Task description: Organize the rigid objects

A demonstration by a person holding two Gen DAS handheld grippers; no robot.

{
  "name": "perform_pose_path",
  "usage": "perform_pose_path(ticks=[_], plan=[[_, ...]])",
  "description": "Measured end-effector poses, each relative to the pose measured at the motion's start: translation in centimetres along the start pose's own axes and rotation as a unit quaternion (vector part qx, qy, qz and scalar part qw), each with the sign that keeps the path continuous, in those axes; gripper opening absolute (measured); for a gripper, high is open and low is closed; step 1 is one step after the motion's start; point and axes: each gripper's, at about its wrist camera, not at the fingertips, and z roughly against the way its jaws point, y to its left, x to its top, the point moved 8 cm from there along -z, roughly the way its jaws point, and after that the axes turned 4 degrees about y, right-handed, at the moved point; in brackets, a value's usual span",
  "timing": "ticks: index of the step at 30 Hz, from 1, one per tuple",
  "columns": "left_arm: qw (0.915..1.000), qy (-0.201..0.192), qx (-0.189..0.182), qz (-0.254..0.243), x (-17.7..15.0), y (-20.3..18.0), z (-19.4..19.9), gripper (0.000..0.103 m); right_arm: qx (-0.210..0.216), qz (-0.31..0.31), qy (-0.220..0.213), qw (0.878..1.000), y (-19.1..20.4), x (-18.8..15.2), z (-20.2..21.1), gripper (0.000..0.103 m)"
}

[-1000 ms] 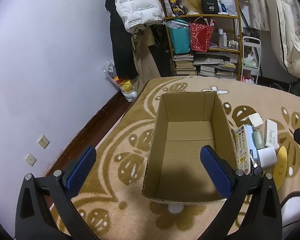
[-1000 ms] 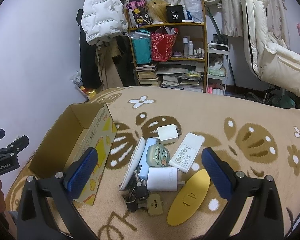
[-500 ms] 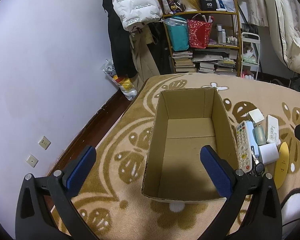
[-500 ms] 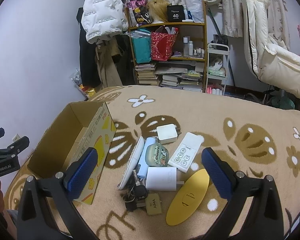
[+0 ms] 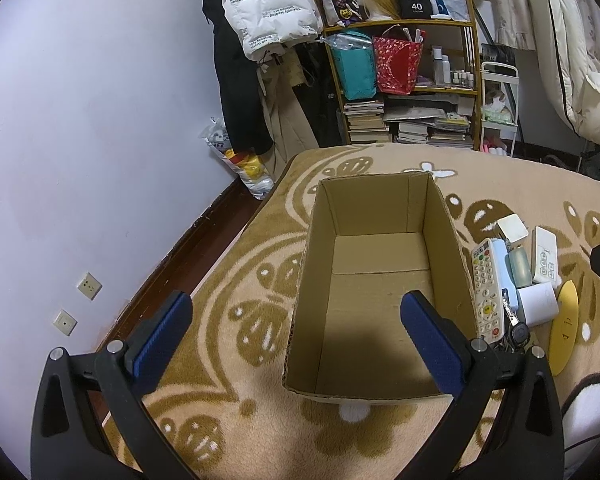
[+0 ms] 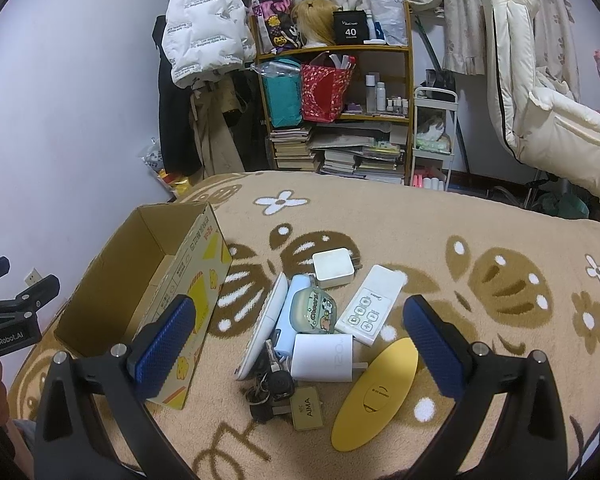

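Over a patterned rug [image 6: 440, 220] I'm hovering both grippers, left gripper [image 5: 296, 324] and right gripper [image 6: 298, 332], fingers wide and empty, picking a first item from the pile [image 6: 320, 328] just right of the empty box [image 5: 380, 280], probably the charger [image 6: 322, 358].

The box [image 5: 380, 280] is plain brown cardboard, matt inside, with printed yellow panels on its outer wall. It sits on a thick, fuzzy woven blanket [image 6: 420, 232] of tan and brown pile. Beside it, the white remote [image 6: 370, 306], the two chargers [image 6: 322, 358] and the yellow oval case [image 6: 374, 394] look like smooth plastic, the yellow one with a slight sheen. The keys [image 6: 274, 390] show dark plastic and metal. Each claw [image 6: 300, 340] is matt black plastic, its pads [image 6: 162, 342] faced with blue, dimpled rubber.
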Motion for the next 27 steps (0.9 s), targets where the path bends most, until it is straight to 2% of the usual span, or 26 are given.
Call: perform_pose_path(ticks=[17, 23, 27], plan=[[1.0000, 0.002, 0.007, 0.000, -0.3, 0.1, -0.2, 0.103, 0.001, 0.002, 0.002, 1.000, 0.0, -0.1, -0.1, 0.103], [0.9998, 0.021, 0.008, -0.001, -0.8, 0.3, -1.4, 0.103, 0.000, 0.010, 0.014, 1.000, 0.1, -0.3, -0.4, 0.103], [0.9989, 0.047, 0.002, 0.000, -0.4, 0.7, -2.9, 0.103, 0.000, 0.022, 0.025, 0.999, 0.7, -0.6, -0.9, 0.103]])
